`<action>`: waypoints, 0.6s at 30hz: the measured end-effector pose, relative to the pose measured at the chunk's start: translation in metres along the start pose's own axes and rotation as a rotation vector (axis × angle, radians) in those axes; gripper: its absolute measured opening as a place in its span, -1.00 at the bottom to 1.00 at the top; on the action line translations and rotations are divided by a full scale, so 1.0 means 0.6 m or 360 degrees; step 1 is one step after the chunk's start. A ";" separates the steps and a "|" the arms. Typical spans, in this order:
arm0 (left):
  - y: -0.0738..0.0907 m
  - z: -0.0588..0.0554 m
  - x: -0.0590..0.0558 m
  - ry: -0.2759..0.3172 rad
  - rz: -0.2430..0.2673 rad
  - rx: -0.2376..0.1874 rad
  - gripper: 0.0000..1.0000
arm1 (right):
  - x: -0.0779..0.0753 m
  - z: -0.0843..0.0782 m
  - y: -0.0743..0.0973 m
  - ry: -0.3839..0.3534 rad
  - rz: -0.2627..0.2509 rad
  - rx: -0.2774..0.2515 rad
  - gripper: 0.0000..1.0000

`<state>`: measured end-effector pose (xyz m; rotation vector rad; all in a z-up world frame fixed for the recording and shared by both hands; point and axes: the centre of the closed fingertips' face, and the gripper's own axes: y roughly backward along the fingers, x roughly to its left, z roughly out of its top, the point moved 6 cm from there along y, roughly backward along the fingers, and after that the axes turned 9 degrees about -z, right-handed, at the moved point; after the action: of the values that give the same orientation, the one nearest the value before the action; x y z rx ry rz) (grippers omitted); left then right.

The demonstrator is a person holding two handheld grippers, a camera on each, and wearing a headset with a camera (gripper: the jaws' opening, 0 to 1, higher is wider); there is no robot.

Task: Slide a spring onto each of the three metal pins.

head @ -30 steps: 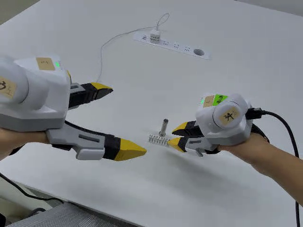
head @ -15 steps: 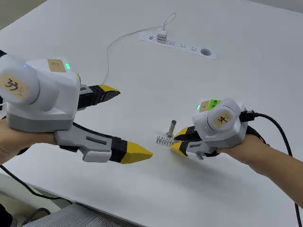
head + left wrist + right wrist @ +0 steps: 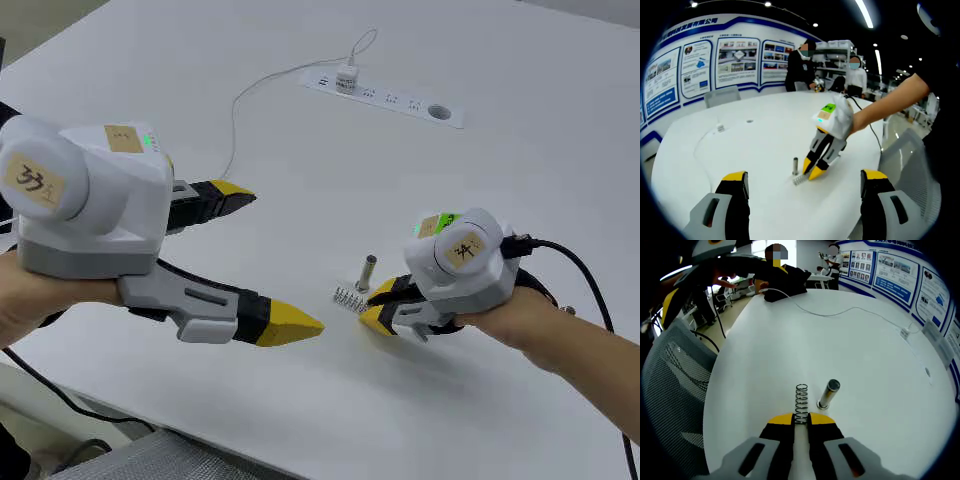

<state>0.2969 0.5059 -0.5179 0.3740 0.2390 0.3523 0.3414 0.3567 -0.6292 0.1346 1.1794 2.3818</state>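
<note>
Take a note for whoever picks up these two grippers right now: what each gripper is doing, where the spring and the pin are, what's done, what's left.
Left gripper: open, empty, held above the table, left of the work.
Right gripper: shut on one end of the spring, which sticks out forward from the tips, low at the table.
Pin: upright on the table, bare, right beside the spring.
Done: spring gripped and brought next to the pin.
Left: turn the spring over the pin's top and slide it down. One pin and one spring are in view; the task calls for three.
</note>
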 end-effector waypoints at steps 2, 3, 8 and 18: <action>-0.001 -0.001 -0.002 -0.0003 -0.0013 0.0009 0.89 | 0.002 0.002 0.003 0.0008 0.0009 -0.0005 -0.78; -0.002 -0.002 -0.002 -0.0007 -0.0016 0.0017 0.89 | 0.004 0.004 0.006 0.0028 0.0008 -0.0004 -0.78; -0.005 -0.006 0.000 0.0018 -0.0020 0.0005 0.83 | 0.005 0.007 0.021 0.0035 0.0022 -0.0016 -0.79; -0.013 0.003 -0.009 -0.0011 -0.0091 -0.0030 0.68 | 0.005 0.024 0.071 0.0046 0.0003 -0.0101 -0.79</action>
<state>0.2947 0.4964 -0.5186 0.3494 0.2390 0.2969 0.3270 0.3466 -0.5875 0.0804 1.1154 2.4274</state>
